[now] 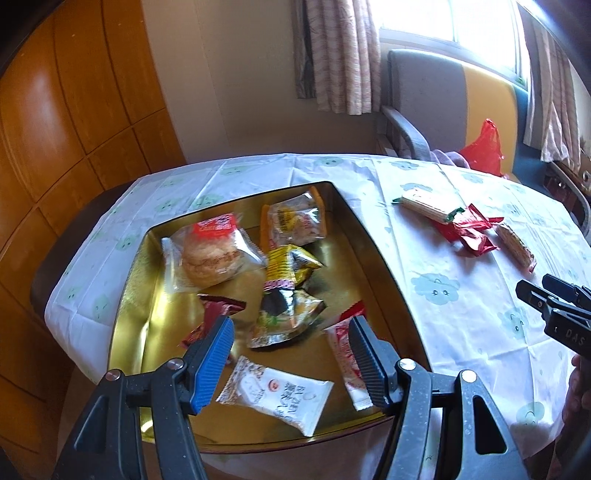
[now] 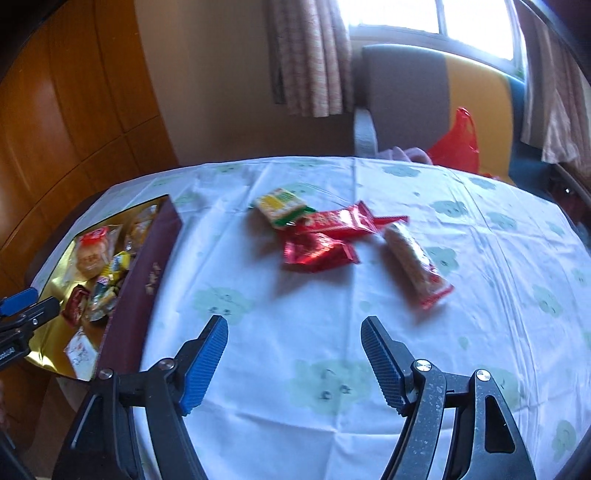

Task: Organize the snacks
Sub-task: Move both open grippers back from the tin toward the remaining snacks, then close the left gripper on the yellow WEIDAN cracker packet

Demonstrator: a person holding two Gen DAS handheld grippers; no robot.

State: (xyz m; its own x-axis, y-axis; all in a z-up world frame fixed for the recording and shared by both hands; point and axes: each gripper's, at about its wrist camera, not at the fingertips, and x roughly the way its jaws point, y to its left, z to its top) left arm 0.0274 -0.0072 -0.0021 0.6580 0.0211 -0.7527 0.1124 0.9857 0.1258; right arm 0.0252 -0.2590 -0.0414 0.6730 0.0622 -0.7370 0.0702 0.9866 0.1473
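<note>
Cloud-print tablecloth [image 2: 295,295], curtained window [image 2: 461,22], wood panelling [image 2: 74,92]

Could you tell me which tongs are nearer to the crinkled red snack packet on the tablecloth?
Right. The right tongs hover open just short of the red packet; the left tongs hang over the gold tin.

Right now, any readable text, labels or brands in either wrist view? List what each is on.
"DAS": white letters on the right gripper body, cut off at the frame edge.
White packet in the gold tin: printed characters, not legible.
Round pastry wrapper, red label: too blurred.
Tin's maroon side, gold mark: unreadable.
</note>
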